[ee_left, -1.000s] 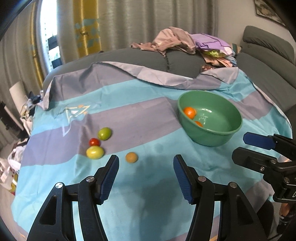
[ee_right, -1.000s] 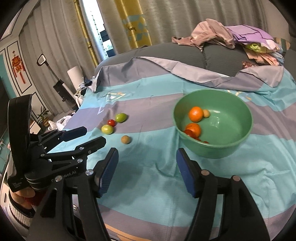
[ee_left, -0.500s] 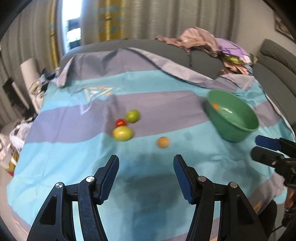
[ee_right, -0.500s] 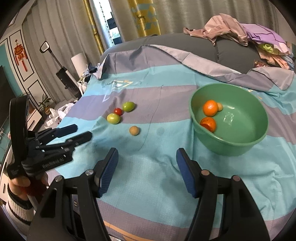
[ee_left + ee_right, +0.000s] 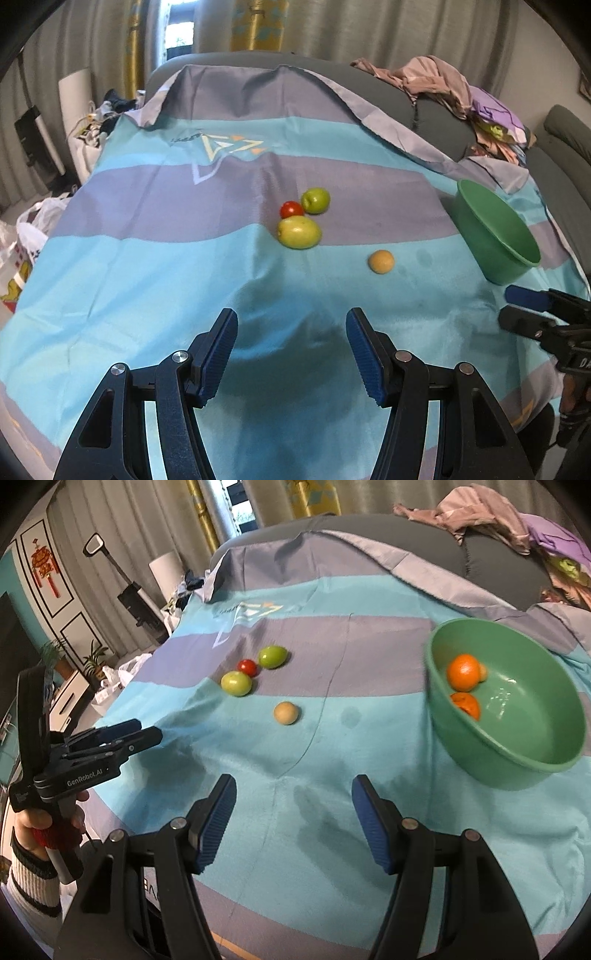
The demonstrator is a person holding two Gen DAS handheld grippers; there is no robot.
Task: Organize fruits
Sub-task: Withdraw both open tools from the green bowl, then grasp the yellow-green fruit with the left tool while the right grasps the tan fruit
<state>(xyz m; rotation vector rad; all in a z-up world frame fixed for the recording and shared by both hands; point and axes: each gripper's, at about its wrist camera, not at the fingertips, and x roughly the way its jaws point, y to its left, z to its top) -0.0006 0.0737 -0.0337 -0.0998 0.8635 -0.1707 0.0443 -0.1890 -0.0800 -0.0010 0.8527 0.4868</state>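
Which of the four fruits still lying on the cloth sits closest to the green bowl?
The small tan-orange fruit, lying alone nearest the green bowl; the others cluster farther away.

Two green fruits [image 5: 236,683] [image 5: 272,656] and a red tomato [image 5: 247,667] are clustered mid-frame, a tan fruit [image 5: 286,713] below them. Two oranges [image 5: 463,672] [image 5: 466,704] are held in the green bowl [image 5: 524,753] at right.

two green fruits [image 5: 236,683] [image 5: 272,656] lying on the striped sheet [image 5: 369,738], one red tomato [image 5: 247,667] sitting between them, one tan round fruit [image 5: 286,713] lying apart, one green bowl [image 5: 524,760] holding two oranges [image 5: 463,671] [image 5: 467,704] and one small tan fruit [image 5: 482,672], two tools showing [image 5: 291,819] [image 5: 291,350]
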